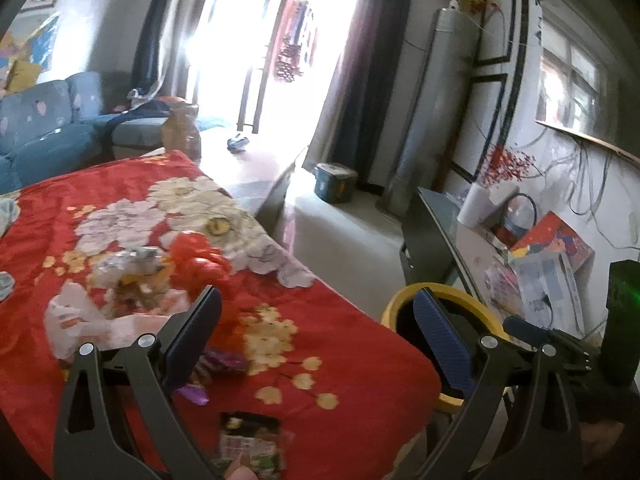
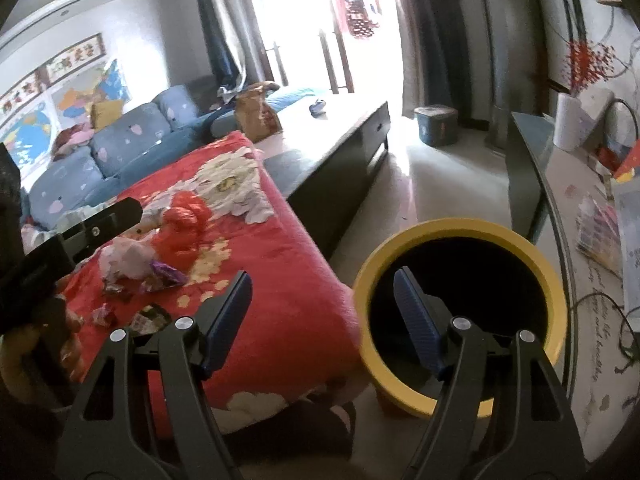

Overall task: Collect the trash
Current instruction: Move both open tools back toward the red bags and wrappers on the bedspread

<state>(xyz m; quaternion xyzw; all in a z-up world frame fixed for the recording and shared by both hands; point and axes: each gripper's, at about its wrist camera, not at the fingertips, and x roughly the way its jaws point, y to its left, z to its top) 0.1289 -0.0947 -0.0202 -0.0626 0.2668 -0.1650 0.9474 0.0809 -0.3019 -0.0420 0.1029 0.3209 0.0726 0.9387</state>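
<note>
A living room washed in glare from tall glass doors [image 1: 280, 40]: a low tabletop [image 2: 304, 320] draped in a plush red blanket printed with white and yellow blossoms carries the scattered trash. A crumpled red plastic bag [image 1: 198, 258] sits beside a crinkled clear-and-white wrapper heap [image 1: 120, 300]; nearer the camera lie a shiny purple foil wrapper [image 1: 224, 362] and a dark printed snack packet [image 1: 250, 444] at the blanket's near edge. The left tool [image 1: 316, 344] hangs above the blanket's corner, its ribbed blue pads spread wide and gripping nothing. The right tool [image 2: 322, 312] is likewise released and empty, one finger over the blanket, the other over the dark mouth of a round yellow-rimmed bin [image 2: 460, 320] standing on the pale floor just beside the tabletop. Behind, a blue floral sofa [image 2: 120, 148] lines the wall under maps, a dark low cabinet [image 2: 340, 160] runs toward the doors, and a small lidded teal pail [image 2: 436, 124] sits on the floor.
</note>
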